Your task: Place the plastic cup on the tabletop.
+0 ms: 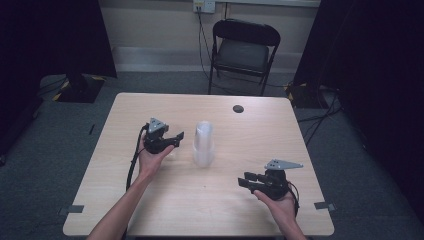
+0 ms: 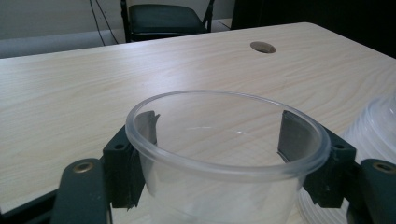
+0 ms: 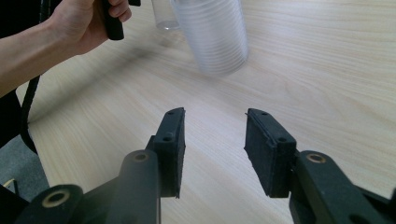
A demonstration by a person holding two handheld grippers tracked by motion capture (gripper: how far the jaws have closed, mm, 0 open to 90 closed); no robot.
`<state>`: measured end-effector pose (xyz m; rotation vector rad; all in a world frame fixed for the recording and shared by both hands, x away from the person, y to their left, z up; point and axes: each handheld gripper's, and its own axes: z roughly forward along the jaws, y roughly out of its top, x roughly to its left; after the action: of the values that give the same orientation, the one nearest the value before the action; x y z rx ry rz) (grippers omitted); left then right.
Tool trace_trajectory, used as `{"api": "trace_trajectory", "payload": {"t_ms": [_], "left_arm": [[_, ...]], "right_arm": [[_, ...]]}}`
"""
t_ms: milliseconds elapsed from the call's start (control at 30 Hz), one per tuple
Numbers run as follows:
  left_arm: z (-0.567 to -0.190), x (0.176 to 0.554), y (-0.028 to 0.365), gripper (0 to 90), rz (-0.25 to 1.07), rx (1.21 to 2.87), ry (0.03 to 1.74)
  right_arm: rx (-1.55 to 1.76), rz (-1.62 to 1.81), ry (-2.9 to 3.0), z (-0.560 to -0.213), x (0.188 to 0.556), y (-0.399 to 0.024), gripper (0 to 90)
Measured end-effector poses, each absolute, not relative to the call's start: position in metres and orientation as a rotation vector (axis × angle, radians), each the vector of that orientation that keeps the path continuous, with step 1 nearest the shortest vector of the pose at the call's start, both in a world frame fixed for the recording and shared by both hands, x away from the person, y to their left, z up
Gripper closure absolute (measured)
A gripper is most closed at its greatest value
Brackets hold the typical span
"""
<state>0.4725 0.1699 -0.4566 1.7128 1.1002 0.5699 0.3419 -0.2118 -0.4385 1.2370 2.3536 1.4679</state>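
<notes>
Standing upright on the table point(image 1: 150, 210) between the jaws of the left claw point(image 2: 219, 135), which flank its wall part open, the clear plastic cup point(image 2: 224, 158) sits just left of the cup stack point(image 1: 203, 144), far nearer than the empty, half-spread right claw point(image 1: 247, 180).

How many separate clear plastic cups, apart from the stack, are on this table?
1: a single clear cup between the left gripper jaws, left of the cup stack, whose own count cannot be told.

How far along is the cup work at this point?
Done: one clear cup sits apart from the cup stack. In hand: the left hand-held gripper brackets that cup; whether it grips is unclear. Left, probably: the remaining stack; the right hand-held gripper waits open, empty.
</notes>
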Motion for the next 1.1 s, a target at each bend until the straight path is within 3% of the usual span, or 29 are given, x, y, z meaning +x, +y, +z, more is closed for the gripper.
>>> {"api": "trace_trajectory", "payload": {"t_ms": [1100], "left_arm": [[-0.473, 0.457, 0.181, 21.7, 0.553, 1.860, 1.097]], "right_arm": [[1.231, 1.457, 2.368, -0.439, 0.342, -0.208, 57.9]]}}
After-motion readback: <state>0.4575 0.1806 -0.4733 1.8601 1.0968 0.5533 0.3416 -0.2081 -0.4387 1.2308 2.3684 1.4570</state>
